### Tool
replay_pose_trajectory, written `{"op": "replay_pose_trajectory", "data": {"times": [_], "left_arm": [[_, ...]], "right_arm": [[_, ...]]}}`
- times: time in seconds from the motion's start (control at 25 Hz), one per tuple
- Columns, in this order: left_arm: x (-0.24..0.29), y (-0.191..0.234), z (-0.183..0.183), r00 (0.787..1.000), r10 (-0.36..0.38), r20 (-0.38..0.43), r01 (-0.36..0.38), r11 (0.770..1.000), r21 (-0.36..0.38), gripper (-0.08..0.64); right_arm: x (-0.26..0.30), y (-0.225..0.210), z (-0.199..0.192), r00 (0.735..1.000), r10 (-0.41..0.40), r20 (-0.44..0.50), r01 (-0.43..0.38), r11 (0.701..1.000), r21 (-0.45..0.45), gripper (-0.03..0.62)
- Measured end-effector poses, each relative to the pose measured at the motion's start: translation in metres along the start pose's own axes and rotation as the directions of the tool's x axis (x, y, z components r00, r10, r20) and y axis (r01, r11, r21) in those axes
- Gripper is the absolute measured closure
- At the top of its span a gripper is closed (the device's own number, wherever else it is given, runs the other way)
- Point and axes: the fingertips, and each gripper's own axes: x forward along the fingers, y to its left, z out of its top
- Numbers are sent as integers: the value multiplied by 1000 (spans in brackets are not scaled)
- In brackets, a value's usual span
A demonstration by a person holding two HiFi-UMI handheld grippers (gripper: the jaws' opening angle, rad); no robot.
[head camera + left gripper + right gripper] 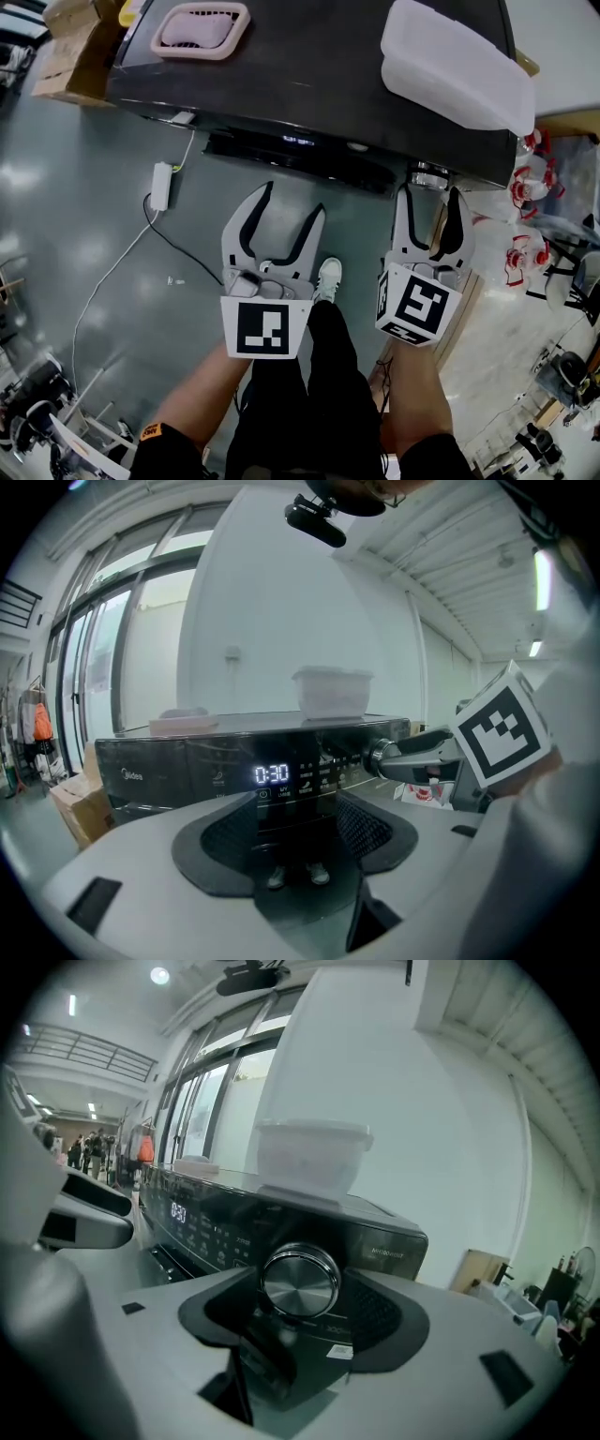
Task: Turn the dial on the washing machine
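"Right gripper view: report the position of the dial [300,1282]." (Inspector)

"Round, brushed-metal dial on the front panel of the dark washing machine [375,1232], towards the panel's right end. It sits directly between the two jaws of the right gripper [302,1312], level with their dark pads." (Operator)

"Jaw condition, right gripper?" (Inspector)

"Spread apart, one jaw on each side of the dial. Each pad lies just beside the dial's rim. Contact cannot be confirmed. The head view agrees: the two jaw tips flank the dial at the machine's front edge." (Operator)

"Condition of the left gripper [292,199]?" (Inspector)

"Jaws wide apart, nothing held between them. The left gripper view looks through the gap at the panel's lit display [272,774], which reads 0:30. This gripper stands clear of the panel. The dial lies off to its right, outside its jaws, with the right gripper's jaws reaching in around it." (Operator)

"Items on the machine top?" (Inspector)

"Pink basket [200,28] at the left end. Translucent white plastic container [457,66] at the right end, on the same side as the dial. Neither touches a gripper." (Operator)
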Motion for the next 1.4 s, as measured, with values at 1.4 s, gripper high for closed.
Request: {"op": "replay_pose_trajectory", "data": {"times": [1.4], "left_arm": [[2,0,0,1000,-3,6,3,1000,-15,307]], "right_arm": [[3,-7,5,997,63,48,-75,952,298,321]]}}
